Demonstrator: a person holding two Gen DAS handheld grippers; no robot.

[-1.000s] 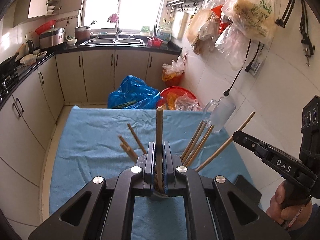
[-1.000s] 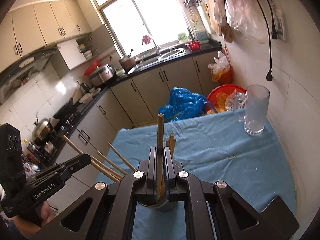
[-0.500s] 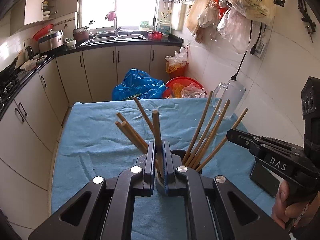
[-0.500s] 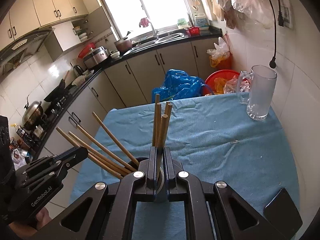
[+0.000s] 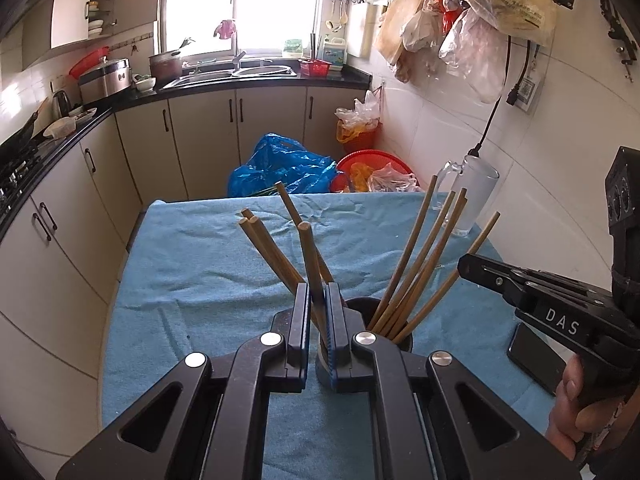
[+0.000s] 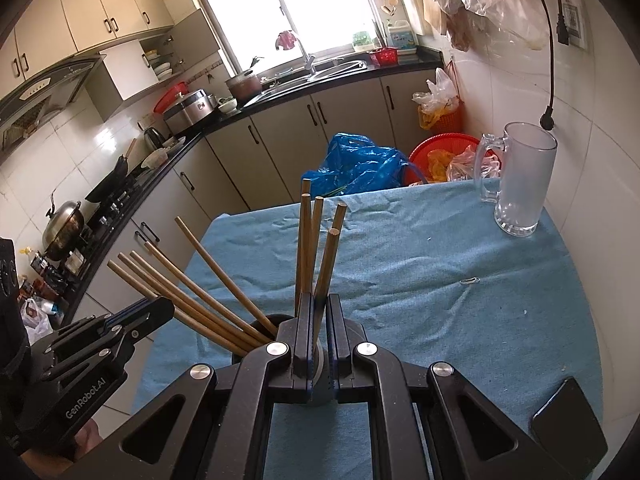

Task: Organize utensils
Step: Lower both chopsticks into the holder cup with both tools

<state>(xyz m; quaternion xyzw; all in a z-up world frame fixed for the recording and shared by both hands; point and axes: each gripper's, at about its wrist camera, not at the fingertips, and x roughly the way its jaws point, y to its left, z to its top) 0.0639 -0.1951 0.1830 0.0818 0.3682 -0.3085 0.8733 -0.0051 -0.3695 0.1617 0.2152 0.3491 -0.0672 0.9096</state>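
A dark round holder [image 5: 390,309] stands on the blue cloth and holds several wooden chopsticks [image 5: 420,256]. My left gripper [image 5: 319,300] is almost shut around one chopstick [image 5: 309,258] whose lower end is in the holder. My right gripper [image 6: 319,308] is likewise narrowly closed around one chopstick [image 6: 326,262], its lower end in the holder [image 6: 264,322]. Other sticks [image 6: 188,286] lean left. Each gripper shows in the other's view: the right one [image 5: 532,296], the left one [image 6: 104,334].
The table [image 6: 460,288] is covered with blue cloth. A frosted glass mug [image 6: 520,178] stands at its far right by the tiled wall. A black phone [image 6: 568,416] lies at the near right. Kitchen cabinets and counter [image 5: 100,152] run left and behind.
Both grippers have come down with their chopsticks, so the stick ends now sit in the holder. The held sticks have tilted and both sets of jaws have parted slightly.
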